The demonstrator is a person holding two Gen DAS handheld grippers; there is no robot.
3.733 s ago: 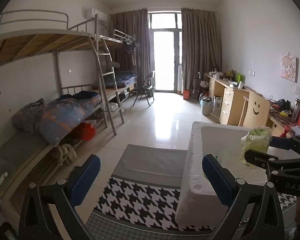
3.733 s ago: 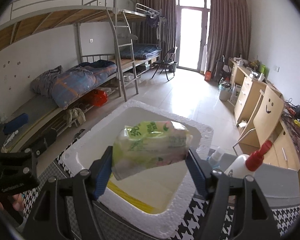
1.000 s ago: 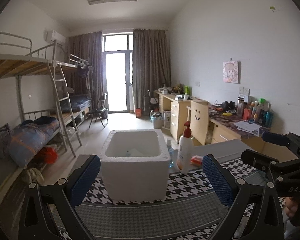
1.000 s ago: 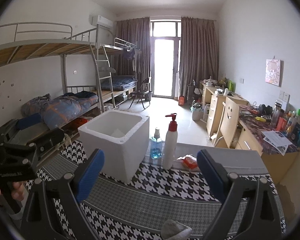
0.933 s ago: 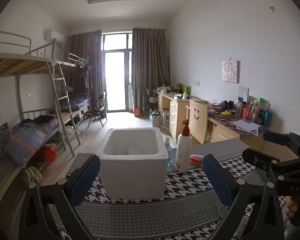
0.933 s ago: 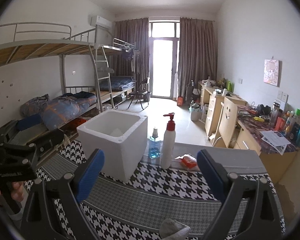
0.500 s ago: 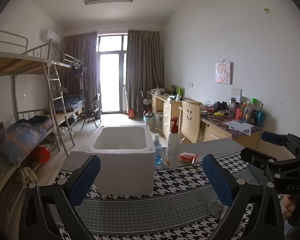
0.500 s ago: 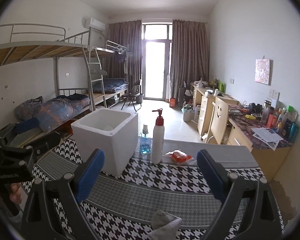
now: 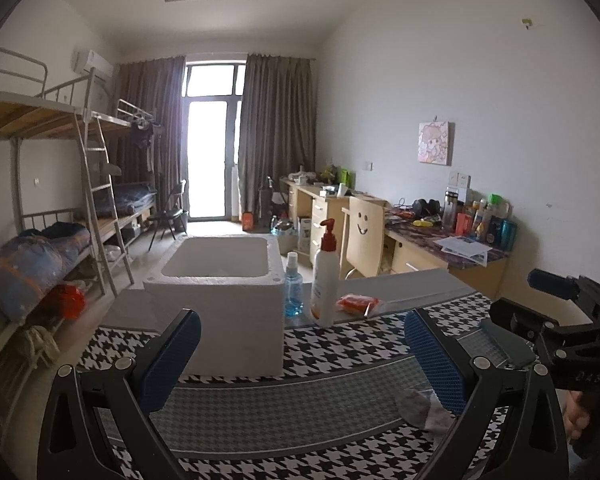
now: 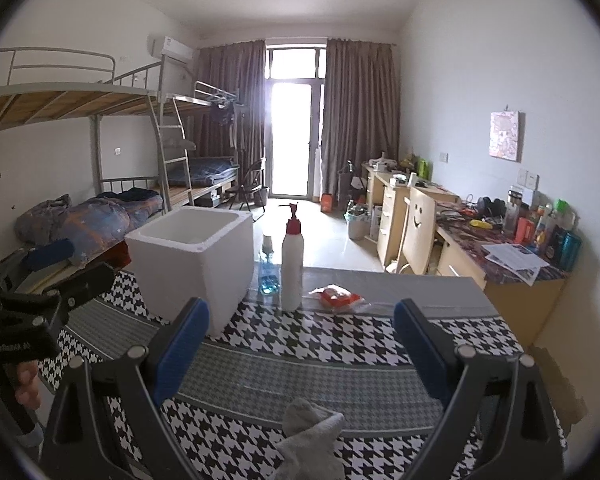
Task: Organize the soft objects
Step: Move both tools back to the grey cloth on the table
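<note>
At table's near edge, our right gripper (image 10: 300, 356), fingers apart, faces the white cloth (image 10: 312, 436) for pickup; left gripper (image 9: 300, 360) apart too.

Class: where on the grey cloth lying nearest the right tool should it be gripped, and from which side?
Grip the raised bunched fold at the top of the cloth, coming from above. It lies crumpled on the table, and the open right tool already faces it.
</note>
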